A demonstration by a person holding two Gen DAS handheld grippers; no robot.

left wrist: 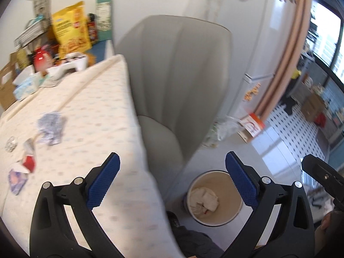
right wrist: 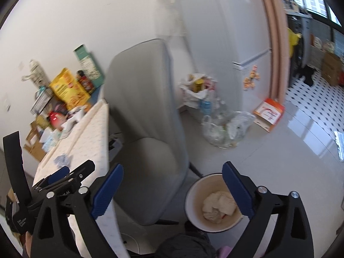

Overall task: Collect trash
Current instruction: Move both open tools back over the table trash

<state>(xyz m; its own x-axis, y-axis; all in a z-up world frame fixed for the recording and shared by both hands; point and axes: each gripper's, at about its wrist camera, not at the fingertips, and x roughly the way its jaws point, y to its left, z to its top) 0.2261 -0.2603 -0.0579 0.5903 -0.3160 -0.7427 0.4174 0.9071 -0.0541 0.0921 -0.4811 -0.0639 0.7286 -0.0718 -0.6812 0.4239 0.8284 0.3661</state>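
A round white bin [left wrist: 223, 219] stands on the floor beside the table, with crumpled white paper [left wrist: 204, 200] inside; the same bin [right wrist: 193, 197] and paper [right wrist: 218, 207] show in the right wrist view. My left gripper [left wrist: 172, 172] is open and empty, above the table edge and the bin. My right gripper [right wrist: 173, 182] is open and empty over the bin and chair. On the tablecloth lie a crumpled blue-white wrapper [left wrist: 50, 128], a red and white scrap [left wrist: 28, 161], a small clear piece [left wrist: 10, 144] and a purple wrapper [left wrist: 16, 179].
A grey chair [left wrist: 172, 86] stands at the table [left wrist: 96, 111]. Snack bags and boxes [left wrist: 71, 28] crowd the table's far end. Plastic bags of bottles [right wrist: 223, 126] and an orange box [right wrist: 268, 114] sit on the floor by the white fridge [right wrist: 236, 43].
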